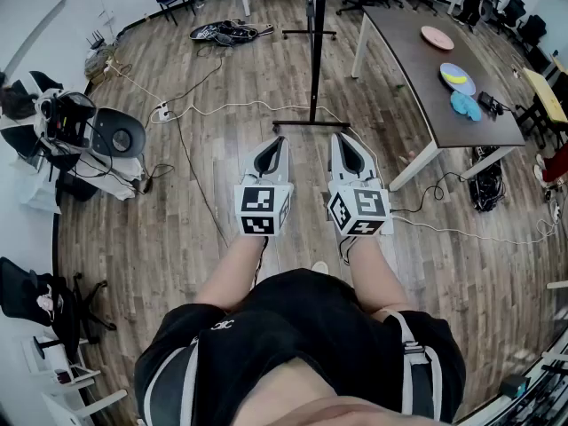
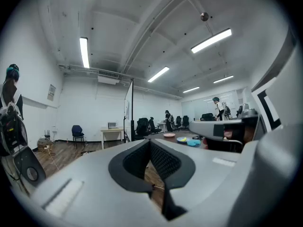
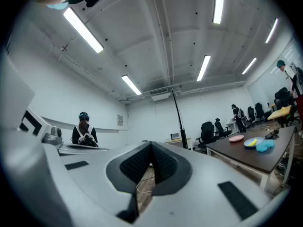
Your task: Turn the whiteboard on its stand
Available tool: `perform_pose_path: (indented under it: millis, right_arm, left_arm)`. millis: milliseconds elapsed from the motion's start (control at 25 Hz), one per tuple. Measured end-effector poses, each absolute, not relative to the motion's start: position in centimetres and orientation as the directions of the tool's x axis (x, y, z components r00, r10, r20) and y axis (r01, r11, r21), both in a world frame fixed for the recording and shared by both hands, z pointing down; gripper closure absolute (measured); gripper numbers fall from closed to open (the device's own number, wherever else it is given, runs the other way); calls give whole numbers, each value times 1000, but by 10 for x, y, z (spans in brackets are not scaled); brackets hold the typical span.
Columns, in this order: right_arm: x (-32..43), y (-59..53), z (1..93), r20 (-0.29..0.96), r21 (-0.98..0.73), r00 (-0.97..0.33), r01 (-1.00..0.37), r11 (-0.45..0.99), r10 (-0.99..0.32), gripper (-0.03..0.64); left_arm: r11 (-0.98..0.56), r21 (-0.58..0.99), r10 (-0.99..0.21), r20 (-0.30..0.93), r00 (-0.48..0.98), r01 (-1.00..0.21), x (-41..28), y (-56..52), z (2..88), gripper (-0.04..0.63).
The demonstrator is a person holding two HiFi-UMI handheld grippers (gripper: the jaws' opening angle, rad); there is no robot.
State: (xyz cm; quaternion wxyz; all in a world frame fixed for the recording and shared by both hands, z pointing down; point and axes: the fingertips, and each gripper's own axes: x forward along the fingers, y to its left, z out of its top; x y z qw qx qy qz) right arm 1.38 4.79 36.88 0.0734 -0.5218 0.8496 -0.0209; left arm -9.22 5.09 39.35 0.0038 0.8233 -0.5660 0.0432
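The whiteboard stands edge-on on its black wheeled stand, straight ahead on the wooden floor. Both grippers are held side by side in front of the person's body, a short way back from the stand's foot. My left gripper is shut with nothing in it, and so is my right gripper. In the left gripper view the board rises as a thin dark upright beyond the closed left gripper. In the right gripper view the stand's pole leans behind the closed right gripper.
A long dark table with coloured plates stands right of the stand. Cables trail over the floor to the left. Office chairs and gear crowd the left wall. A person stands at the left in the right gripper view.
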Motion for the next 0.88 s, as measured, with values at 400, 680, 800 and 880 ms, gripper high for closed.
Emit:
perform_pose_path:
  millis: [400,680,800,880]
  right_arm:
    - [32,18,368,-125,-140,-474,-861,488,-872,615]
    - [59,2,376,-127,-141,-486,-854,501,-865,615]
    - [75,-4,384,-112,-138,-491,-853,503,-864,615]
    - [87,-9,389,-100,-144,-493,-852,503,-864,615]
  left_arm:
    - [-323,-46,-945,67,319,-945,-74,27,387,588]
    - [-328,-38,-943,78,324,-944,-39,13,400,588]
    - [-345,-36,-936,84,341,-938,-14,12,410,588]
    - [-346,-40,-935,91,341,-937,-3,10,414,588]
